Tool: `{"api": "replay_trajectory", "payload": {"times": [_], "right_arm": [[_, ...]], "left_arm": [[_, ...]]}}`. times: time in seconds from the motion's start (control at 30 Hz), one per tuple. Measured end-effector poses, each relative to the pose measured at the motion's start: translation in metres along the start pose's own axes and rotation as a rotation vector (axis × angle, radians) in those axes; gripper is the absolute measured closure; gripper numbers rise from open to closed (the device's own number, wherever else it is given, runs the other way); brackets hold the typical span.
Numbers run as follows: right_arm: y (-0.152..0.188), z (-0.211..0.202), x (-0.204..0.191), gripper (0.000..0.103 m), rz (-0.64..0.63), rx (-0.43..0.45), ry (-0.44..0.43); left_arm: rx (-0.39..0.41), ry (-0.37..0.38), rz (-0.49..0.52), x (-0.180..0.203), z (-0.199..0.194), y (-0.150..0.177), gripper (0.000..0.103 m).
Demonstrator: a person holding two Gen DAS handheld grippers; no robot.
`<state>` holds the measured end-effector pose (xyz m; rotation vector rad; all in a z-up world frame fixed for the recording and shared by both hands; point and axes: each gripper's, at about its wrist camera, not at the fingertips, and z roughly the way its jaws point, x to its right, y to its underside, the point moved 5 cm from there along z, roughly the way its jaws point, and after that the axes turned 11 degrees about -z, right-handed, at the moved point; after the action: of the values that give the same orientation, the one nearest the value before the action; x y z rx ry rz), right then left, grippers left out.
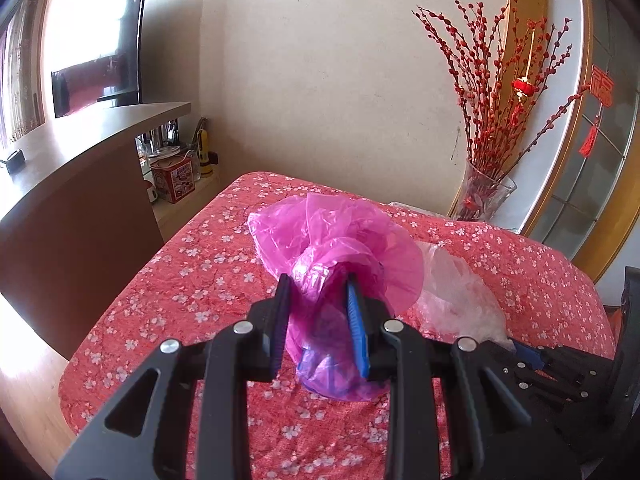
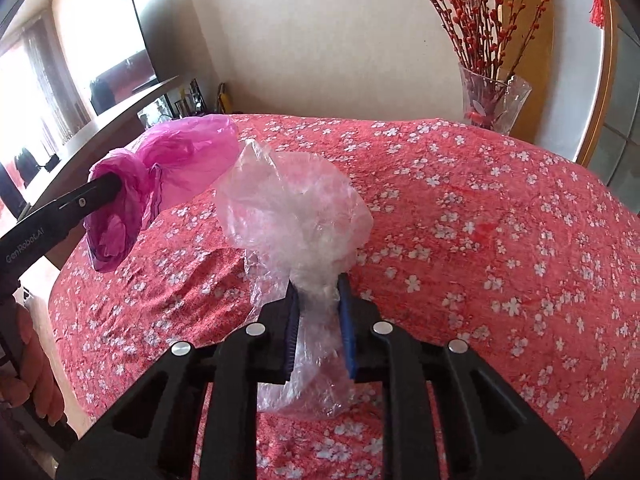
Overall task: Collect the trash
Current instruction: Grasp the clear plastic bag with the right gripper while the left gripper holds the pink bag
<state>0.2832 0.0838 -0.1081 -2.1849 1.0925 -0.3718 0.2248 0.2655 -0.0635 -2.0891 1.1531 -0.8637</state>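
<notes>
A crumpled pink plastic bag (image 1: 332, 248) is pinched between the blue pads of my left gripper (image 1: 318, 280), lifted a little above the red flowered tablecloth (image 1: 160, 280). In the right wrist view the same pink bag (image 2: 176, 168) hangs from the left gripper's black finger (image 2: 80, 200) at the left. A crumpled clear plastic bag (image 2: 288, 204) is clamped between the pads of my right gripper (image 2: 318, 280), its loose end trailing down to the cloth. From the left wrist, the clear bag (image 1: 456, 296) lies just right of the pink one.
A glass vase (image 1: 480, 196) with red branches stands at the table's far right corner. A brown cabinet (image 1: 72, 208) with a television and cluttered shelves runs along the left. A hand (image 2: 32, 368) holds the left gripper's handle. Flowered tablecloth (image 2: 500, 240) spreads to the right.
</notes>
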Motion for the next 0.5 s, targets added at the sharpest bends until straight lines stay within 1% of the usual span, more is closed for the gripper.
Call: {"api": "replay_trajectory", "payload": {"times": [0.17,0.5], "right_arm": [[0.005,-0.016,0.018,0.084,0.015,0.025,0.045],[0.021,-0.049,0.072,0.084,0.106,0.058,0.121]], "left_arm": [[-0.003,0.014,0.019,0.012,-0.002,0.004,0.075],[-0.007,0.053,0.082,0.05,-0.005,0.011,0.075]]}}
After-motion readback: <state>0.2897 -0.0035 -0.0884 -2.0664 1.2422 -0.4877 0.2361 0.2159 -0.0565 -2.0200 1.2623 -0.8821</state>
